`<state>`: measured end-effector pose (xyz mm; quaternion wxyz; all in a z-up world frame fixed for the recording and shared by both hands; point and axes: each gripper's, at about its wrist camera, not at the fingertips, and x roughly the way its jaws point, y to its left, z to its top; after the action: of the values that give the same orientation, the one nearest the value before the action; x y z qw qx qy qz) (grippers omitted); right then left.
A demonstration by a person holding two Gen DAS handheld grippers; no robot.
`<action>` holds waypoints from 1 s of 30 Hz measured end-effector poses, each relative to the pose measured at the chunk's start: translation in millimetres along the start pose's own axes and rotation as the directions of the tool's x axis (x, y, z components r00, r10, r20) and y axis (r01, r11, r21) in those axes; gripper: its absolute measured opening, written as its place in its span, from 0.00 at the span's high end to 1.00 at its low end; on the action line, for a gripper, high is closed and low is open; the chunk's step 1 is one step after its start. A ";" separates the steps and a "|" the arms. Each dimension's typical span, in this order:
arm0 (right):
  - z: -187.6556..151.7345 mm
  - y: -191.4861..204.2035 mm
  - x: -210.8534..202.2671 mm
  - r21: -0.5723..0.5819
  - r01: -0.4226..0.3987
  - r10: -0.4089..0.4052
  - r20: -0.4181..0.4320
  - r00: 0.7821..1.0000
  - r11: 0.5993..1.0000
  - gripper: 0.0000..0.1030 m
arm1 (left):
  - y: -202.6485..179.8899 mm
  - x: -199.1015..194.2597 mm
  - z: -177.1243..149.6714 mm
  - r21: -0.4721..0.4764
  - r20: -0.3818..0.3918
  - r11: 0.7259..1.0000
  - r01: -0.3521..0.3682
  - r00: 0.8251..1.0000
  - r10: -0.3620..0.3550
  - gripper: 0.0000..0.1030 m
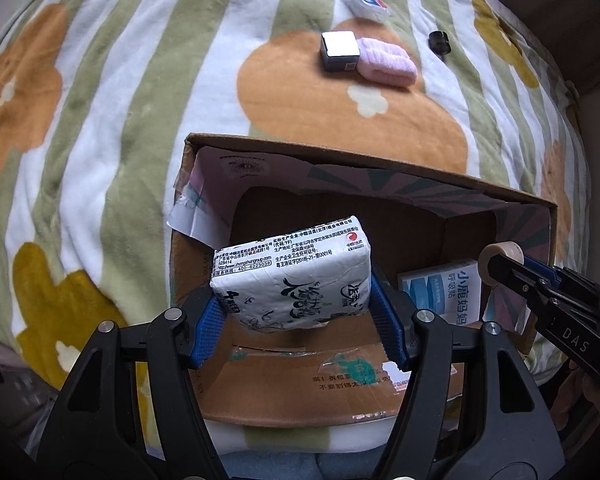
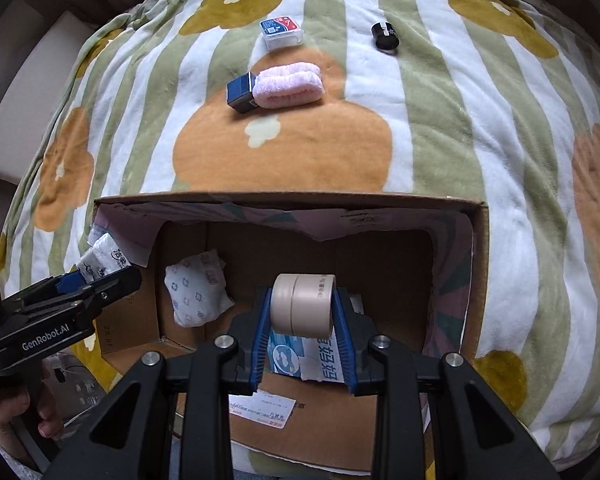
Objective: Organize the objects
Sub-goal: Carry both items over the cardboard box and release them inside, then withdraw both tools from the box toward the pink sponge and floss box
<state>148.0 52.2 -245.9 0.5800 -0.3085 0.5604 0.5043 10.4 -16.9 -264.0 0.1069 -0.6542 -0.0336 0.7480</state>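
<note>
While the open cardboard box [image 1: 380, 184] sits on a striped, flower-printed blanket [image 1: 112, 128], both tongs hang over it with something gripped. The left tongs [image 1: 296, 312] are clenched on a white tissue pack [image 1: 292, 276] with black printed lettering, its blue pads pressing the pack's two short ends; the pack is held just above the box's left part, clear of the floor of the box. In the right wrist view a second, small soft packet [image 2: 198, 294] with a pale blue pattern lies on the box floor toward the left wall. Further right, a blue-and-white carton [image 1: 444, 292] with Chinese print lies inside the box, partly beneath the right tongs [image 2: 302, 312]. Those tongs are closed on a roll of beige tape [image 2: 302, 306], held sideways between the blue pads above the carton.

Beyond the box on the blanket, left to right: a small dark box [image 2: 242, 94] with a light top face, touching a folded pink towel [image 2: 290, 86] just beside it; behind them a clear plastic case [image 2: 282, 32] with a blue and red label; and well apart to the right, a short black cylinder [image 2: 385, 38] lying tilted.
</note>
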 end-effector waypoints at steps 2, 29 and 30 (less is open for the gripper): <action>1.2 -0.2 3.3 -0.003 0.002 -0.002 -0.004 1.000 1.000 0.73 | 0.0 3.4 -0.4 0.003 -0.005 1.000 0.001 1.000 -0.001 0.40; 9.3 5.9 -15.8 -0.015 0.012 -0.012 0.041 0.999 1.000 0.21 | 15.6 -30.7 5.3 0.014 0.035 0.998 0.063 0.997 -0.063 0.00; 10.7 5.7 -16.9 -0.015 0.009 -0.009 0.041 0.999 1.000 0.21 | 15.1 -33.7 6.8 0.017 0.039 0.998 0.064 0.997 -0.064 0.00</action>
<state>148.6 59.8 -226.6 0.5912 -0.3051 0.5432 0.5122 6.1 -37.9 -233.2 0.1353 -0.6369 -0.0507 0.7573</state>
